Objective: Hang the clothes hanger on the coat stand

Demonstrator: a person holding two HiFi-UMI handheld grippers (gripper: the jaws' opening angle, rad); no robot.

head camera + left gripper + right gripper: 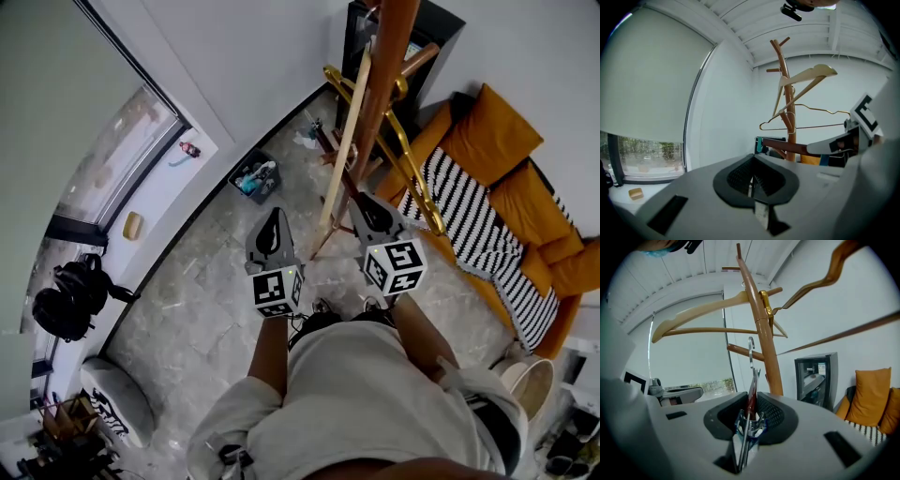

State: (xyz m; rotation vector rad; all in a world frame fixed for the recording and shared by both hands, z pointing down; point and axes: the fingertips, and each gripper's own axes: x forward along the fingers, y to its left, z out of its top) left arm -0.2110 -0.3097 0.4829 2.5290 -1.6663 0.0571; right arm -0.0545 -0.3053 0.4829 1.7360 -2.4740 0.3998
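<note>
My right gripper (751,416) (368,208) is shut on a dark red-brown hanger (752,390) seen edge-on, its metal hook (751,350) pointing up just in front of the coat stand (764,333). From the left gripper view that hanger's bar (785,146) runs leftward from the right gripper. The wooden coat stand (386,66) (788,108) carries a pale wooden hanger (698,312) (806,77) (345,131) and a gold wire hanger (811,125) (412,173). My left gripper (751,185) (273,225) is shut on nothing, left of the stand.
An orange sofa (497,141) with a striped throw (469,225) stands right of the stand. A black cabinet (815,378) is behind it. A small bin (255,178) sits by the wall and a black backpack (70,300) by the window.
</note>
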